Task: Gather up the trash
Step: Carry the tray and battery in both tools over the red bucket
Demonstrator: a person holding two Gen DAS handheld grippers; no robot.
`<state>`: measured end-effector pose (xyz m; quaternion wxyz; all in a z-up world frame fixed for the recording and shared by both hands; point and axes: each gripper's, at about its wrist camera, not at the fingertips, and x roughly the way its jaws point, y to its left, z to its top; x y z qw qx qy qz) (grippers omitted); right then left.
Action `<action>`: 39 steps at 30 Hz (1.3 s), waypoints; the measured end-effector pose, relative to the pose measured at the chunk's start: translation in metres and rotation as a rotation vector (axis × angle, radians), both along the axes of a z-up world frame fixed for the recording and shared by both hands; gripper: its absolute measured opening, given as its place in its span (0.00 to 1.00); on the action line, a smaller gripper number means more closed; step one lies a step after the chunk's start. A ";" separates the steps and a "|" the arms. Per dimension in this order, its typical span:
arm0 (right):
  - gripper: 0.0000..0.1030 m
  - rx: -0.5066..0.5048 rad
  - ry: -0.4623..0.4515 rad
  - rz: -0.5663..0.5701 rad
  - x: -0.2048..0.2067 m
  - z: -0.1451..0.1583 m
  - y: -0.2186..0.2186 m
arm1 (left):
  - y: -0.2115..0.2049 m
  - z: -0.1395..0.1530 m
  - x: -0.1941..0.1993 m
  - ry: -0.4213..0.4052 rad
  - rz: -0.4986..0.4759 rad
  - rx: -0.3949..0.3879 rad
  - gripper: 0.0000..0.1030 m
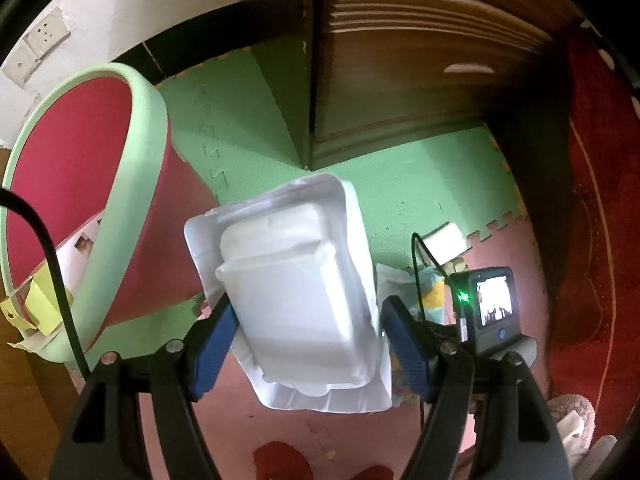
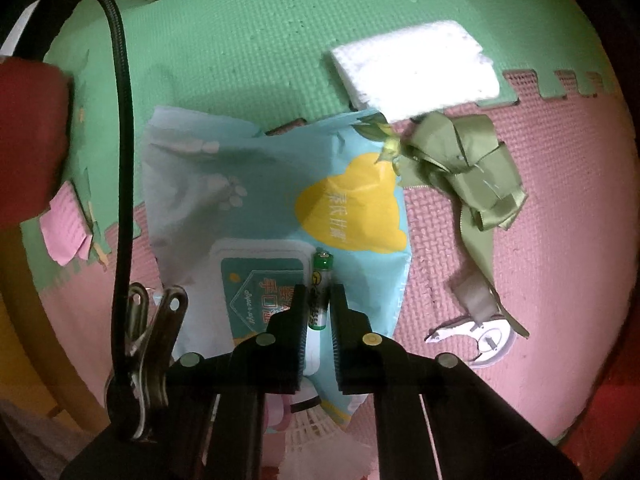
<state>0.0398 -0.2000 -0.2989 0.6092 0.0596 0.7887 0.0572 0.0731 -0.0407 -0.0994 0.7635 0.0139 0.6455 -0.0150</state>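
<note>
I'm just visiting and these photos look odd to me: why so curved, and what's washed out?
Left wrist view: fisheye bends the wooden cabinet; the white plastic tray glares, detail lost. Right wrist view: the white pad is blown out, edges dark, the battery sharp.

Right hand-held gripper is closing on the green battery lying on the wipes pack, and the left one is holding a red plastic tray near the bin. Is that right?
Not quite: the tray in the left hand-held gripper is white, not red, as the left wrist view shows; the red is the bin beside it. The right hand-held gripper does bracket the green battery on the wipes pack.
</note>
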 end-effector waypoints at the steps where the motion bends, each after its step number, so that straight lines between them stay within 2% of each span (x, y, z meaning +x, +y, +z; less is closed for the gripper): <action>1: 0.11 0.004 0.001 -0.010 0.000 0.000 -0.001 | 0.000 0.000 0.000 -0.002 -0.002 0.003 0.74; 8: 0.11 0.002 -0.053 -0.005 0.009 0.025 -0.017 | -0.001 0.003 0.001 -0.012 -0.005 0.009 0.74; 12: 0.11 0.019 -0.097 -0.017 0.010 0.049 -0.019 | -0.002 0.009 0.000 -0.033 -0.017 0.011 0.74; 17: 0.11 0.089 -0.154 -0.075 0.013 0.092 -0.022 | 0.004 0.020 -0.004 -0.047 -0.009 -0.009 0.74; 21: 0.11 0.065 -0.239 0.005 0.015 0.137 -0.014 | 0.012 0.035 -0.008 -0.072 0.002 -0.026 0.74; 25: 0.11 0.097 -0.297 -0.015 0.012 0.178 -0.014 | 0.019 0.052 -0.014 -0.108 -0.001 -0.029 0.74; 31: 0.11 0.129 -0.393 0.006 0.003 0.228 0.018 | 0.032 0.070 -0.023 -0.124 0.020 -0.038 0.74; 39: 0.11 0.183 -0.527 0.049 -0.004 0.293 0.050 | 0.051 0.112 -0.034 -0.204 0.065 -0.069 0.74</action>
